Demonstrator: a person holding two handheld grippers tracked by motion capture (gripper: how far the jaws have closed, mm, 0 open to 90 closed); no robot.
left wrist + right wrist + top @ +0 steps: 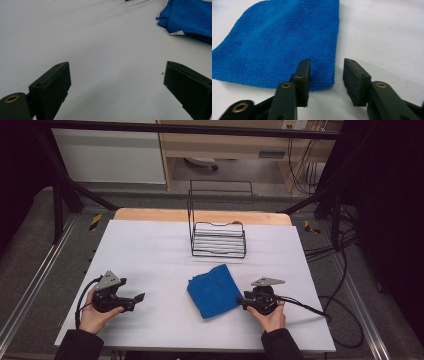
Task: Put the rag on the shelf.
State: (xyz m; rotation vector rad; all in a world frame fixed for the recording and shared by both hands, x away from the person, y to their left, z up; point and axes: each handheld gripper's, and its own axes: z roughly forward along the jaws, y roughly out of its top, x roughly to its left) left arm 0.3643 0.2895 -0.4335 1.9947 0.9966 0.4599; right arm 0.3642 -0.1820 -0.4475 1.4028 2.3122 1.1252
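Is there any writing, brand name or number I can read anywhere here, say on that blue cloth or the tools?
None can be read.
Blue cloth: a small white tag at its edge, too blurred to read.
Left gripper and right gripper: no lettering visible.
Wire rack: no label visible.

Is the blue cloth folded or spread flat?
Folded. The cloth shows stacked layers at its edge in the left gripper view, with a tag peeking out.
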